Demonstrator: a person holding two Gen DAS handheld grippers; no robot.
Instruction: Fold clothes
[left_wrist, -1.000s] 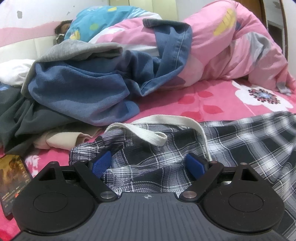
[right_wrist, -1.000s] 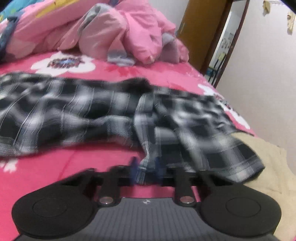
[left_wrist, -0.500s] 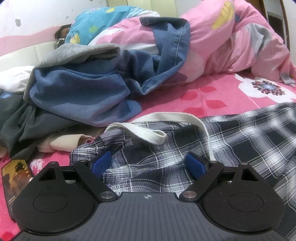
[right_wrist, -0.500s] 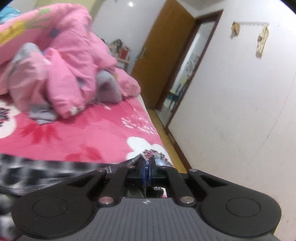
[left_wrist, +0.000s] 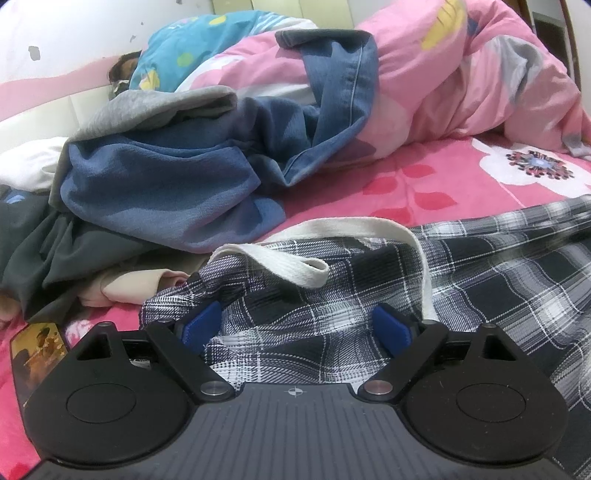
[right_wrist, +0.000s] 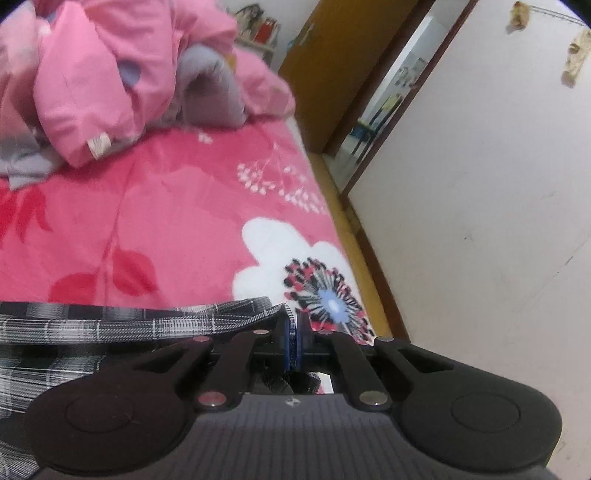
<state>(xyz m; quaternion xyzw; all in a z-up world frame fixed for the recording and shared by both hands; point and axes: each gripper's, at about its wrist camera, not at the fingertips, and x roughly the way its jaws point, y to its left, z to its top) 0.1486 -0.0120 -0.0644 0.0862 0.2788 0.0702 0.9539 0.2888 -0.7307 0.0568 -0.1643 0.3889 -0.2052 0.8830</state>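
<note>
Lying on the pink bed (left_wrist: 424, 184), the plaid cloth (left_wrist: 480, 280) sits under the left gripper (left_wrist: 295, 326), whose blue pads (left_wrist: 391, 328) are spread wide with cloth bunched between them. A white strap (left_wrist: 280, 264) loops at 12 o'clock. Farther, at 11 o'clock, is a blue pile (left_wrist: 166, 184). The right gripper (right_wrist: 293, 345) pinches the plaid's edge tight; its cloth (right_wrist: 129, 321) runs off toward 9 o'clock.

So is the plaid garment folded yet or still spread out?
Spread, not folded: the plaid garment lies stretched across the bed, one edge pinched in the right gripper.
</note>
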